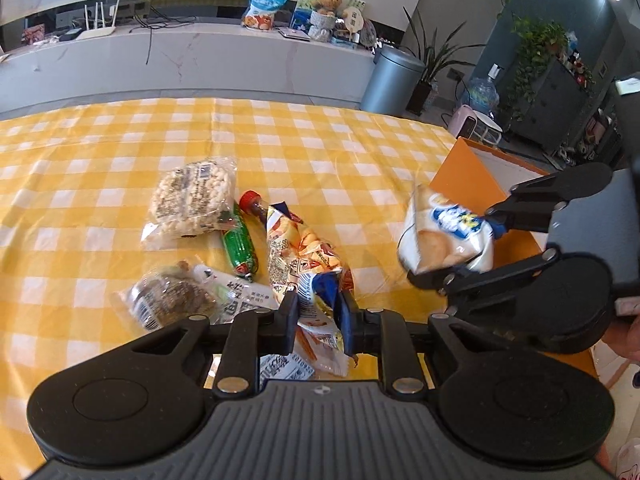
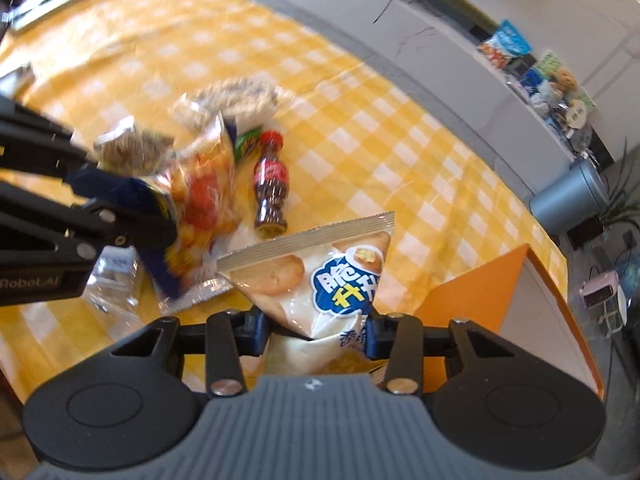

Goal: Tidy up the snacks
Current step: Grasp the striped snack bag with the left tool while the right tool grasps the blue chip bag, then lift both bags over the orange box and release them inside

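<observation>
- Pinching the orange chip bag point(image 1: 308, 256), left gripper point(image 1: 318, 316) has its lower end squeezed between both fingers.
- right gripper point(image 2: 316, 330) clamps the white cracker packet point(image 2: 320, 276) at its bottom corner.

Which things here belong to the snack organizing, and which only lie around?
Job: orange snack bag in left gripper; white chip bag in right gripper; puffed rice pack; orange box.
Lying about: teddy bear, bin, router.

orange chip bag point(image 1: 308, 268): pinched, tipped up | white cracker bag point(image 2: 320, 280): pinched, lifted | orange box point(image 1: 472, 184): open, table edge
</observation>
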